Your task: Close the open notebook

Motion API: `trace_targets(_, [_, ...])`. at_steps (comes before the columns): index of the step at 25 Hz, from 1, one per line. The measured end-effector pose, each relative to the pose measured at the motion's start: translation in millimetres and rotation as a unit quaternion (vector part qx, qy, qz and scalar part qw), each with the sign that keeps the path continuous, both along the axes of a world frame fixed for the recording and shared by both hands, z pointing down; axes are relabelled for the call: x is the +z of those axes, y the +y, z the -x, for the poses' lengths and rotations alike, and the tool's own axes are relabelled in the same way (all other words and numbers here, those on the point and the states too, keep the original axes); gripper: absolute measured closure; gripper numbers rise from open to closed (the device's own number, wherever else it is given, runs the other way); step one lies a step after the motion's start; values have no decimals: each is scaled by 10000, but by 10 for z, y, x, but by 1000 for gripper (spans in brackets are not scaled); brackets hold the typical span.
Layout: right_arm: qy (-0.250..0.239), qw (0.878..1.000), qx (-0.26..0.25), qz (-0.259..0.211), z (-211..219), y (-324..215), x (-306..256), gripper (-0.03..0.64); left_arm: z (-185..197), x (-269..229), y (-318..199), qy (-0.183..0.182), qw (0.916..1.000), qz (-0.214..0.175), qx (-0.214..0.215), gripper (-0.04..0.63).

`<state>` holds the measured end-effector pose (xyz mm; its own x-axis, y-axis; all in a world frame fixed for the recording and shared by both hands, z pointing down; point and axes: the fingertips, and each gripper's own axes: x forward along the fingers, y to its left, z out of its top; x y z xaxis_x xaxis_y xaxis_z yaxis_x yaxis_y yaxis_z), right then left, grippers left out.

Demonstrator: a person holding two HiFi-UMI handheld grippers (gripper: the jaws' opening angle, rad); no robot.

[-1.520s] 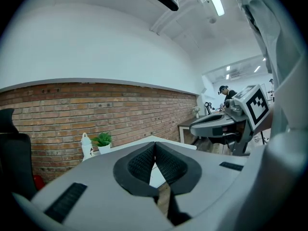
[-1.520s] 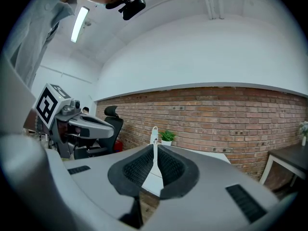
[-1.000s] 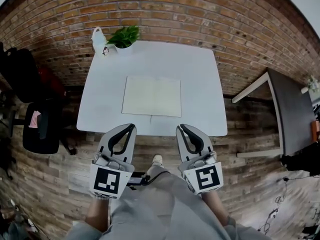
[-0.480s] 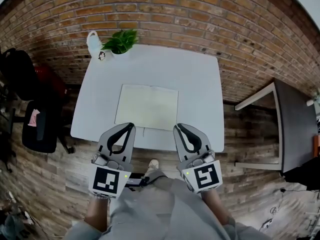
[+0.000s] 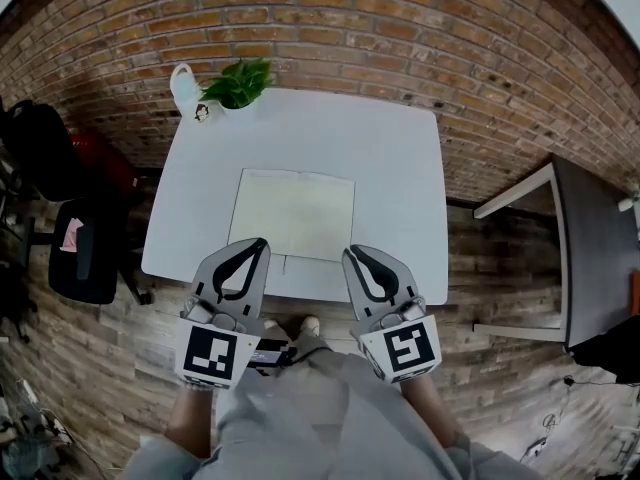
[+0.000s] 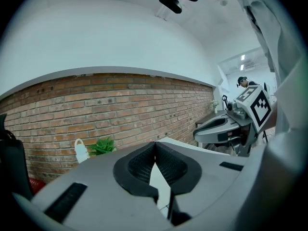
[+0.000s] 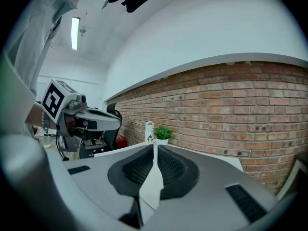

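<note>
The open notebook lies flat with its cream pages up on the white table, close to the near edge. My left gripper is held over that edge, just short of the notebook's near left corner. My right gripper sits by the near right corner. Both point roughly level toward the brick wall. In the left gripper view the left gripper's jaws meet at the tips with nothing between them. The right gripper is shut and empty too. Neither touches the notebook.
A potted plant and a white bottle stand at the table's far left corner against the brick wall. A black chair is left of the table, and a dark side table is to the right. The floor is wood planks.
Both grippers have moved forward from over the floor to the table's near edge, and the table now sits nearer in the head view. The jaws stay shut and the notebook has not moved.
</note>
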<state>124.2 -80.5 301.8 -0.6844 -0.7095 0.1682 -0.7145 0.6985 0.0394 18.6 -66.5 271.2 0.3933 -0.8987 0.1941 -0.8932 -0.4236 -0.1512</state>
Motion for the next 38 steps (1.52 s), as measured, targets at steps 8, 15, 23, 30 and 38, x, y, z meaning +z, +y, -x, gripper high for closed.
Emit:
trace_targets(8, [71,9993,17,367,57,-32,140,563,93,37,-85,26,9999,97,-21,577])
trace_targets(15, [112,9980,-29,614,181,-74,276,563,208,113,-164,39,9998,182,-14,577])
trace_targets(23, [97,9948,3,1012,352,-153,533,563,393,264,-284,82,9995,315,-46,577])
trace_targets(30, [-172,9855,-17,1691,533,-147,817,563,547,406,-370,133,9987,490,-12,577])
trace_targets(38, [-802,9569,389,2765,636,-132,1288,561,686,605,-466,183,9976,663,89,577])
